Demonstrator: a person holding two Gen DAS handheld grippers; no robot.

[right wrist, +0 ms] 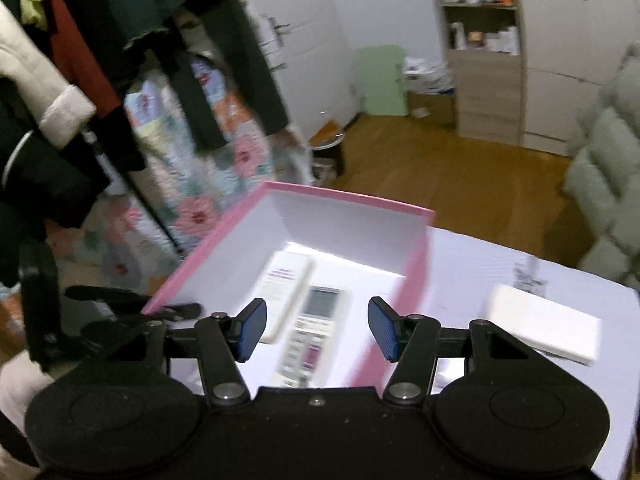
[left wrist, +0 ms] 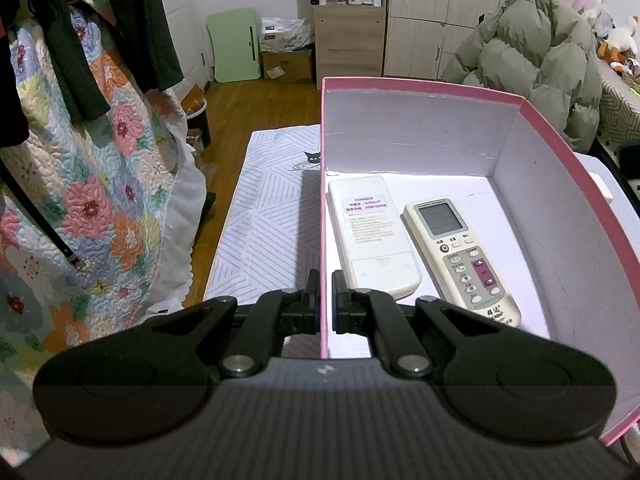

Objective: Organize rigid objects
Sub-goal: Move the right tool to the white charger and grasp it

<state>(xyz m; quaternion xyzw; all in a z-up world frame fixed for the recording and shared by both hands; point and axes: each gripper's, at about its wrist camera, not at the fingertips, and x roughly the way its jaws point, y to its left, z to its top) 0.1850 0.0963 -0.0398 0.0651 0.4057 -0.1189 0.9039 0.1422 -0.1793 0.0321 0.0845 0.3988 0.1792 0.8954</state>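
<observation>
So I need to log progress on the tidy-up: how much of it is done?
Done: two remotes, one face down and one face up, lie inside the pink box. In hand: the left gripper is shut on the box's left wall, holding it; the right gripper is open with nothing between its jaws. Left: a flat white object sits on the table to the right of the box, likely next.

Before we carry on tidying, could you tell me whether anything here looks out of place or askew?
One remote in the pink box lies face down beside the face-up one. A white box sits outside on the table. Nothing looks spilled or damaged.
</observation>
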